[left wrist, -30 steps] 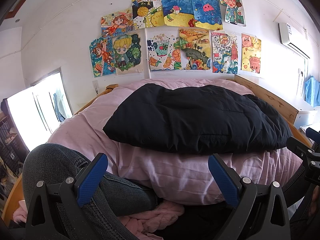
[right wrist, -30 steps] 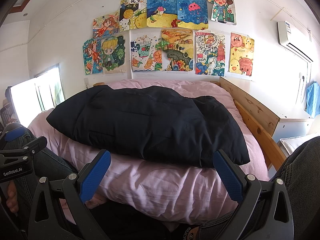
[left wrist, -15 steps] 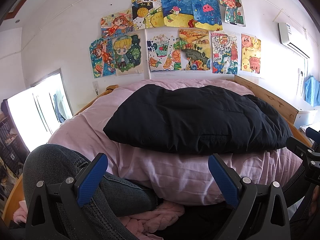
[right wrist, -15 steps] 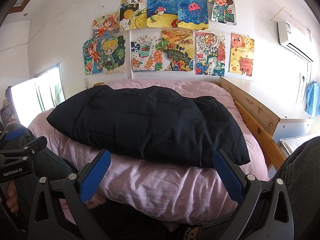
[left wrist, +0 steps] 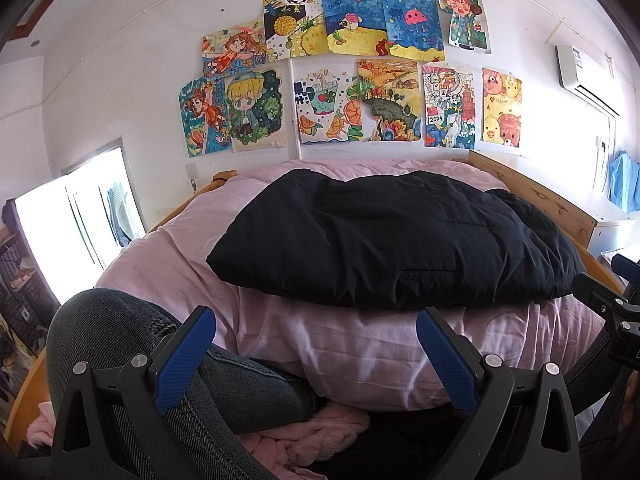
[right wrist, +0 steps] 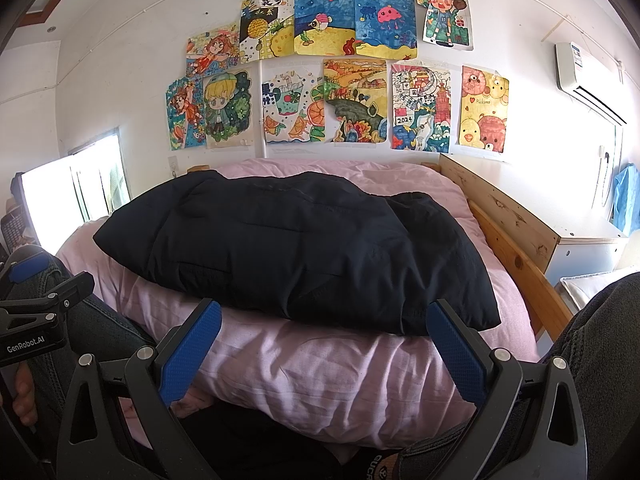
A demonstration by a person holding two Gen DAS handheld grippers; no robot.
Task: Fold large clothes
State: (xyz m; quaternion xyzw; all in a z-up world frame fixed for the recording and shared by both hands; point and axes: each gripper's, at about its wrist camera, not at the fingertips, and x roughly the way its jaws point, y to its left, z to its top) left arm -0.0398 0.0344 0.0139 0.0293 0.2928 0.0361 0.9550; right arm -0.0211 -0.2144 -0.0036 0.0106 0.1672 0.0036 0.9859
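Note:
A black padded jacket (left wrist: 392,240) lies folded in a thick bundle on the pink bedding (left wrist: 360,352); it also shows in the right wrist view (right wrist: 296,248). My left gripper (left wrist: 316,324) is open and empty, held low in front of the bed's near edge, short of the jacket. My right gripper (right wrist: 324,316) is open and empty too, its blue pads (right wrist: 456,356) just below the jacket's near hem. Each gripper shows at the edge of the other's view.
The person's knees in grey jeans (left wrist: 132,340) flank the grippers. A pink fuzzy cloth (left wrist: 316,436) lies below. A wooden bed rail (right wrist: 516,240) runs along the right, with a white cabinet (right wrist: 588,248) beyond. Drawings cover the wall (left wrist: 340,72). A bright window (left wrist: 68,232) is at left.

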